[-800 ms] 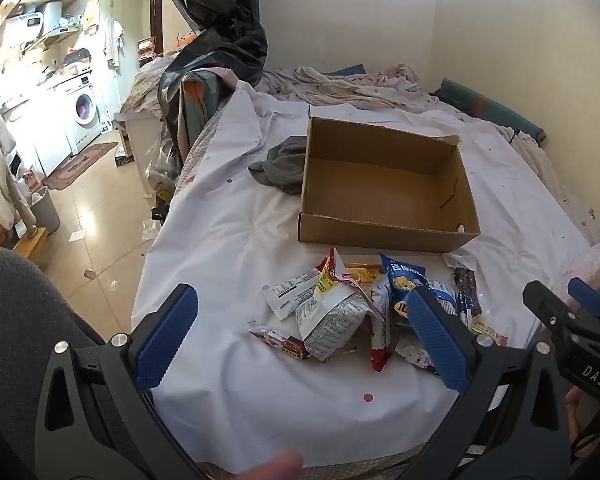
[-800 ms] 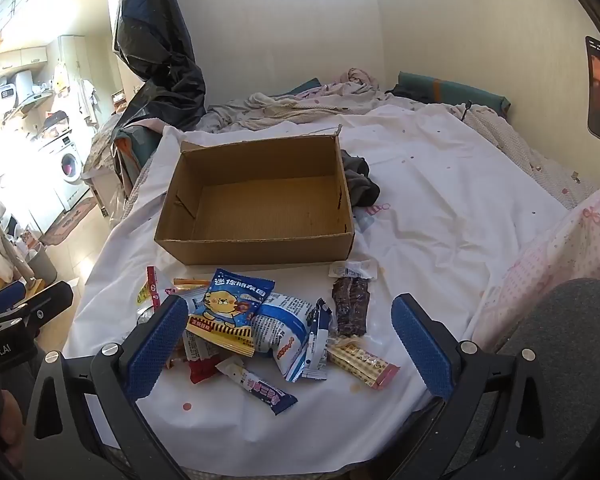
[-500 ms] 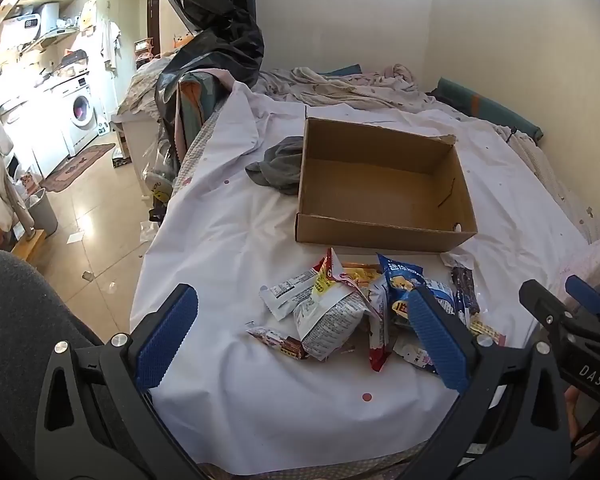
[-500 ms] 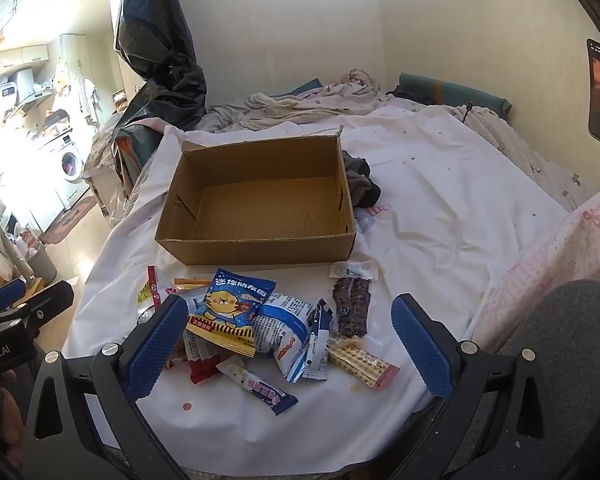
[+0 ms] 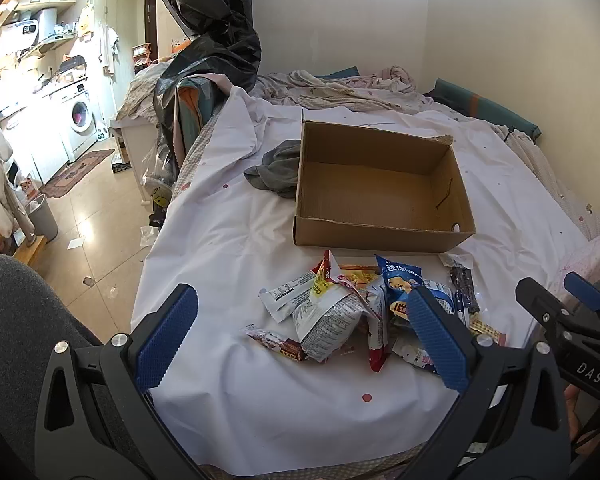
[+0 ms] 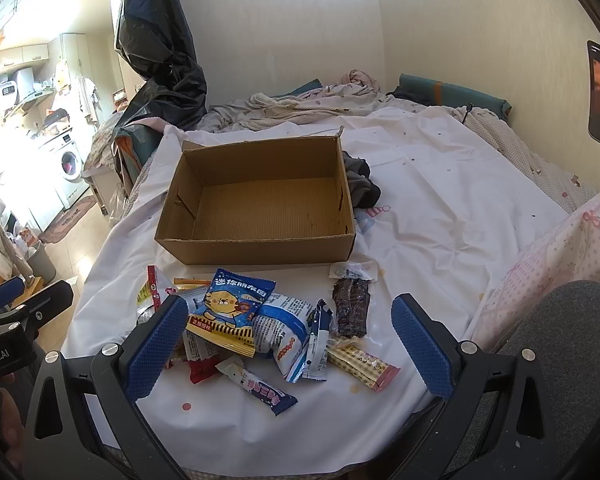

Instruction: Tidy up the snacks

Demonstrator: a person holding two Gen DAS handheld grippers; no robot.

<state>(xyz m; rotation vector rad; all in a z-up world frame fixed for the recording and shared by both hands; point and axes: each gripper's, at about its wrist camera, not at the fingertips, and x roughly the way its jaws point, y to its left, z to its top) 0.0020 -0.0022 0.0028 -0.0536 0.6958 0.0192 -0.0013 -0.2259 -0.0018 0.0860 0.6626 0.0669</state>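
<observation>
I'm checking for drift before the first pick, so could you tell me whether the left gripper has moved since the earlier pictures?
Yes, slightly. In its view the box and snacks sit a little lower left than before, so the left gripper, open, has probably shifted or tilted.

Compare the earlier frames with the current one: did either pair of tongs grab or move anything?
No. Nothing was taken hold of or let go. The left tongs and right tongs are open and hover over the pile of colourful snack packets, as before; only the left view drifted slightly. The open brown cardboard box is empty as before on the white sheet.
</observation>
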